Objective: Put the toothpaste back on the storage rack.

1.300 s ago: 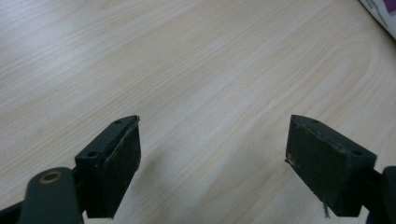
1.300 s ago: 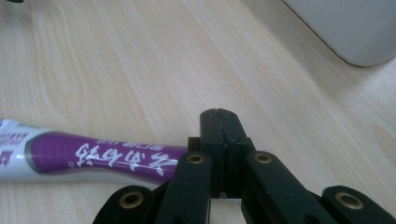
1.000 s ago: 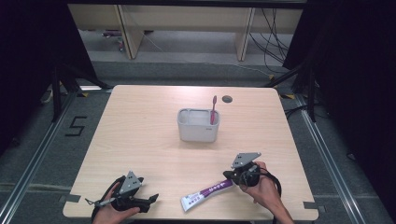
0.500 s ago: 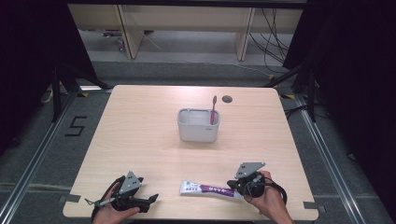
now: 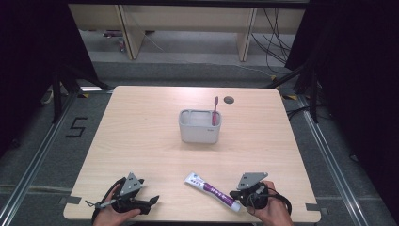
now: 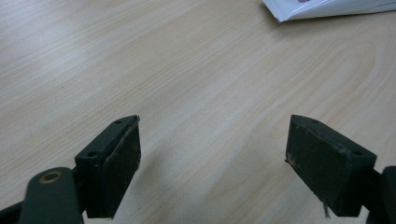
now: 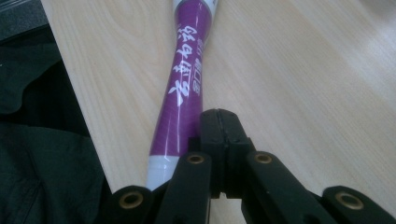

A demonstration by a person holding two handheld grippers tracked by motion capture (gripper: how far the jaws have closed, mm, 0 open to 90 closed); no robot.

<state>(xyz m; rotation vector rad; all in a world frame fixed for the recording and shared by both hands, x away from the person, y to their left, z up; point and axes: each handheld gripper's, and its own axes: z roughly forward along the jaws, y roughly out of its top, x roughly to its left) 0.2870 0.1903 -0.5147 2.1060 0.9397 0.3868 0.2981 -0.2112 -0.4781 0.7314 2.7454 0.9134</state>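
- The purple-and-white plastic toothpaste tube point(image 5: 211, 189) lies flat on the pale wood-grain laminate worktop point(image 5: 141, 136) near its near edge, right of centre, its flat white crimped end pointing far-left and its cap end toward the right gripper point(image 5: 235, 195).
- In the right gripper view, the glossy round tube point(image 7: 184, 93), printed with white characters, runs just beside the matte black jaws, which are pressed fully together with nothing between them; the tube lies along their left side.
- The left gripper point(image 5: 153, 201) rests at the near-left corner; in the left gripper view, its two blocky black rubber-faced jaws stand wide apart over bare worktop, holding nothing.
- A grey rounded-rectangular plastic tub point(image 5: 199, 127) sits mid-worktop, well apart from the tube, with a slim pink toothbrush point(image 5: 215, 110) standing upright in its right end.
- A small dark round hole point(image 5: 229, 100) lies beyond the tub.
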